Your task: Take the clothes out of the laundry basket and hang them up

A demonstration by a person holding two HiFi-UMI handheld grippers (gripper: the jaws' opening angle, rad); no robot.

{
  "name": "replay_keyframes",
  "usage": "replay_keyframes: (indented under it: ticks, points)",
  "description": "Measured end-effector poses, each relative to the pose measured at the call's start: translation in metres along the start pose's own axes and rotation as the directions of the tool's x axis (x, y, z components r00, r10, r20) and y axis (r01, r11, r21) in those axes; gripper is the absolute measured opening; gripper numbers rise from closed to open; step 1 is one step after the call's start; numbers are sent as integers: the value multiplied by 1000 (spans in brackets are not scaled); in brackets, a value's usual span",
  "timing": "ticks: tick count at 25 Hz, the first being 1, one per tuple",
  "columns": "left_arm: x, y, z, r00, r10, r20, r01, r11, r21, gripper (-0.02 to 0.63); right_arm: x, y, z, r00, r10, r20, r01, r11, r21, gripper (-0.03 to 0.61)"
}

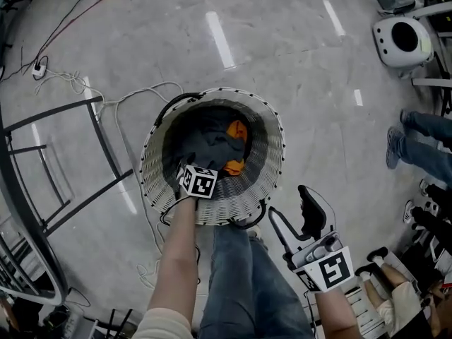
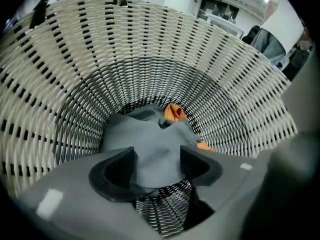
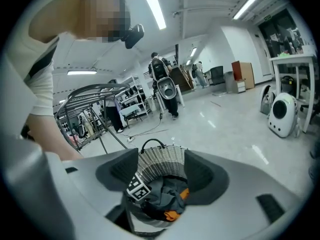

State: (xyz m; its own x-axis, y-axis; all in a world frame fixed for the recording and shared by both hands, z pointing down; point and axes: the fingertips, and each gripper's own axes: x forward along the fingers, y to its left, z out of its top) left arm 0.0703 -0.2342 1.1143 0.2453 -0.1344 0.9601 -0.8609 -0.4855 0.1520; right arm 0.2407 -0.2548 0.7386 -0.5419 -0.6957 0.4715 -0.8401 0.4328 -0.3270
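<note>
The grey polished floor (image 1: 282,62) carried a dark metal rack (image 1: 88,198) at your left. The woven laundry basket (image 1: 233,205) stood upright on the floor just ahead of your legs. Inside it lay a grey garment (image 1: 208,143), with an orange garment (image 1: 236,129) partly showing beside and beneath it. Your left gripper (image 2: 156,166) was down inside the basket, pointing steeply downward, jaws spread wide with a fold of the grey garment between them; the pads were not clamped on the cloth. Your right gripper (image 3: 161,164) was outside the basket, to its right, jaws apart and holding nothing.
</note>
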Motion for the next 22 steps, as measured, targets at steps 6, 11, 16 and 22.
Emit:
replay_keyframes:
  ticks: [6,11,16,22]
  points:
    - [8,15,-5,996,84,-21,-84,996,29,142,1,-2,-7,1000,-8,5,8,1000,11,279]
    - [-10,24,1,994,109,15,-109,994,-2,23,1,7,0,1000,-2,21,2,1000,14,275]
    - [-58,13,26,989,54,137,-46,997,-58,18,-9,27,17,999,17,49,-16,1000,-6,273]
    - [-141,-4,53,964,26,266,-2,996,-90,18,-47,50,43,997,14,75,-12,999,-36,267]
